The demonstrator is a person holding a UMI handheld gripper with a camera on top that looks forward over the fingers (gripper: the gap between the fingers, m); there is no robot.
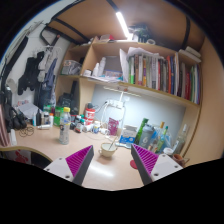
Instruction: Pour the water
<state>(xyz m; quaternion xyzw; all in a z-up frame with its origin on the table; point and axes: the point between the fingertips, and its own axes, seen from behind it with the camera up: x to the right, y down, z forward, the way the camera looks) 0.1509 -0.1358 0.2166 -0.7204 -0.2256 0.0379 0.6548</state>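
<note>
— Where is there room on the desk [40,152]?

— The near part, just ahead of the gripper [113,166], whose two fingers stand apart with nothing between them. Only a white bowl [107,152] sits beyond the gap.

— And further back?

— Crowded. Bottles [63,124] and small clutter line the back edge, and green bottles [150,136] fill the right corner. A bookshelf [160,72] overhangs them, probably limiting any reach from above.
</note>
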